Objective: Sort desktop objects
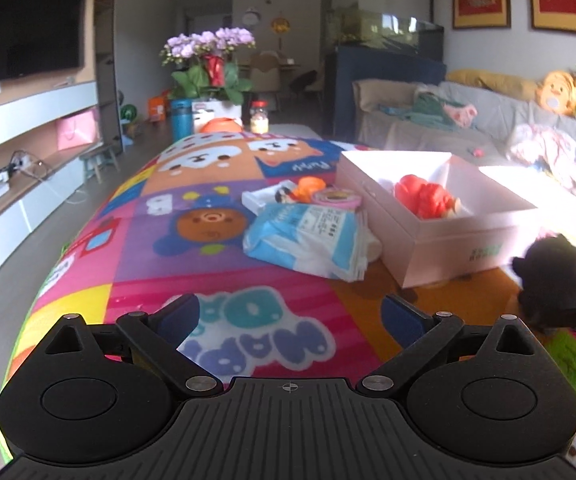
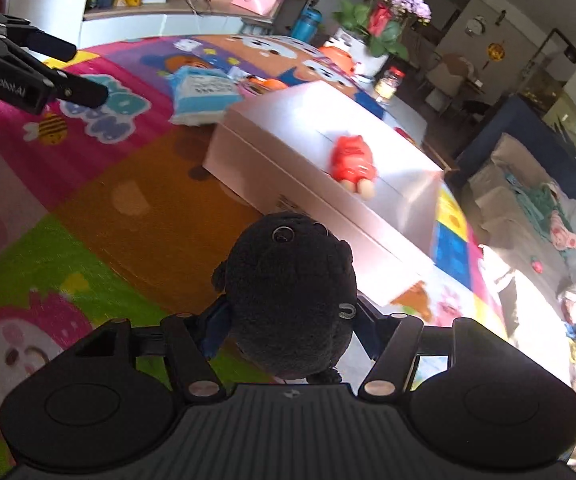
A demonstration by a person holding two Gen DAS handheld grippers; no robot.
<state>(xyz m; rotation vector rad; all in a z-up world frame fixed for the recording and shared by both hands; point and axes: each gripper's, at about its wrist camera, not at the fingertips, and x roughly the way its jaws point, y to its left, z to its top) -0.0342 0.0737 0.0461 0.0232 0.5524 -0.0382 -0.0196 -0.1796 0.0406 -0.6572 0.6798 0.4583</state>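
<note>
An open white box (image 1: 440,240) (image 2: 288,184) sits on the colourful cartoon mat (image 1: 215,264) with a red toy (image 1: 424,196) (image 2: 354,158) inside it. My right gripper (image 2: 292,320) is shut on a black plush toy (image 2: 292,292) (image 1: 552,276), held above the mat just short of the box's near corner. My left gripper (image 1: 291,312) (image 2: 83,72) hovers open over the mat with nothing between its fingers. Left of the box lie a blue-and-white packet (image 1: 308,236) (image 2: 203,96), a small orange figure (image 1: 308,188) and a pink roll (image 1: 336,198).
A potted orchid (image 1: 207,68), a blue bottle (image 1: 179,118) and a jar (image 1: 259,118) stand at the mat's far end. A grey sofa (image 1: 508,128) with plush toys and clothes runs along the right. A TV shelf unit (image 1: 27,152) lines the left wall.
</note>
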